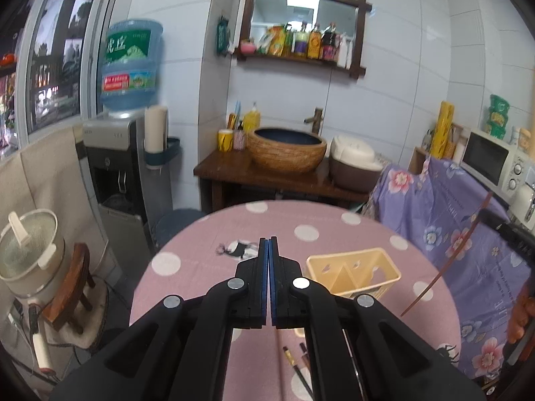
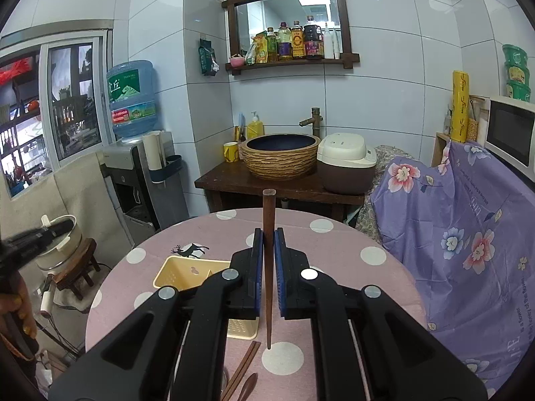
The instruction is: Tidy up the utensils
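I hold a slim dark-brown wooden chopstick (image 2: 268, 267) upright between the blue pads of my right gripper (image 2: 268, 247), tip down, probably so it can drop straight in. The pale-yellow perforated plastic utensil caddy (image 2: 187, 275) sits on the pink polka-dot tablecloth (image 2: 334, 244), below and left. My left gripper (image 1: 268, 250) hovers closed and empty; more chopsticks (image 2: 242, 369) lie nearby.

Caddy (image 2: 187, 275) on table (image 2: 337, 244)
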Demonstrator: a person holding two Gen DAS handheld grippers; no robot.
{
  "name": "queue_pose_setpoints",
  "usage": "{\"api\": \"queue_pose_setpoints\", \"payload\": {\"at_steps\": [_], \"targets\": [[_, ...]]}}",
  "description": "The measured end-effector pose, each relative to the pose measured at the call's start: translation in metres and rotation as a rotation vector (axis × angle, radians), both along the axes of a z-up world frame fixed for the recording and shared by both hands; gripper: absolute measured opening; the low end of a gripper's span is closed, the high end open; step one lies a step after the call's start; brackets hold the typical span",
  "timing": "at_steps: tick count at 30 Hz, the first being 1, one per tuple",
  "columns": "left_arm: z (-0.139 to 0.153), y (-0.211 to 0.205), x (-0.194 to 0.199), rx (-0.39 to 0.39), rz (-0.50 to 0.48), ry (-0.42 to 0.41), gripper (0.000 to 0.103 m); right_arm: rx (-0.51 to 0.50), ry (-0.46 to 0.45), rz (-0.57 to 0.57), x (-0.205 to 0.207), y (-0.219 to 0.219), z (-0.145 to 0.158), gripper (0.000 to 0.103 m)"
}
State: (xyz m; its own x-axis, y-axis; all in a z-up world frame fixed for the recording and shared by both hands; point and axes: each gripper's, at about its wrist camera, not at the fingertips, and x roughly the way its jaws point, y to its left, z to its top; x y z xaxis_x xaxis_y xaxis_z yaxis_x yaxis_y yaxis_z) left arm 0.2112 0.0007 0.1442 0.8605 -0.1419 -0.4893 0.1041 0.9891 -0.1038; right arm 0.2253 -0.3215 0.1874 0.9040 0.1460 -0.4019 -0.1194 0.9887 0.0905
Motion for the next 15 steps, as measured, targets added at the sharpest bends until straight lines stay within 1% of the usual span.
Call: {"api": "queue_pose_setpoints", "payload": {"at_steps": [2, 3, 4, 5, 6, 8, 9, 12, 15], "targets": [[-0.022, 0.005, 0.01, -0.016, 0.018, 0.064, 0.01, 0.001, -0.008, -0.009, -0.003, -0.002, 0.0, 0.008], [-0.034, 0.007, 0.014, -0.025, 0.029, 0.093, 0.024, 0.002, -0.006, -0.009, -0.004, -0.001, -0.001, 0.008], [-0.045, 0.009, 0.016, -0.027, 0.031, 0.118, 0.042, 0.003, -0.003, -0.007, -0.006, -0.002, -0.002, 0.008], [-0.057, 0.009, 0.017, -0.025, 0.024, 0.144, 0.048, 0.001, -0.001, -0.006, -0.007, -0.002, -0.003, 0.008], [-0.072, 0.007, 0.019, -0.022, 0.013, 0.177, 0.05, -0.003, -0.002, -0.007, -0.009, -0.002, -0.004, 0.008], [-0.094, 0.004, 0.015, -0.022, -0.001, 0.227, 0.05, -0.019, -0.008, -0.013, -0.014, -0.002, -0.007, 0.008], [-0.11, 0.001, 0.013, -0.028, -0.015, 0.266, 0.05, -0.021, -0.009, -0.015, -0.016, -0.003, -0.008, 0.008], [-0.141, -0.009, 0.004, -0.045, -0.063, 0.35, 0.05, -0.009, 0.005, -0.02, -0.021, -0.004, -0.015, 0.008], [-0.169, -0.025, -0.008, -0.016, -0.108, 0.402, 0.05, 0.0, 0.021, -0.012, -0.026, -0.003, -0.028, 0.008]]}}
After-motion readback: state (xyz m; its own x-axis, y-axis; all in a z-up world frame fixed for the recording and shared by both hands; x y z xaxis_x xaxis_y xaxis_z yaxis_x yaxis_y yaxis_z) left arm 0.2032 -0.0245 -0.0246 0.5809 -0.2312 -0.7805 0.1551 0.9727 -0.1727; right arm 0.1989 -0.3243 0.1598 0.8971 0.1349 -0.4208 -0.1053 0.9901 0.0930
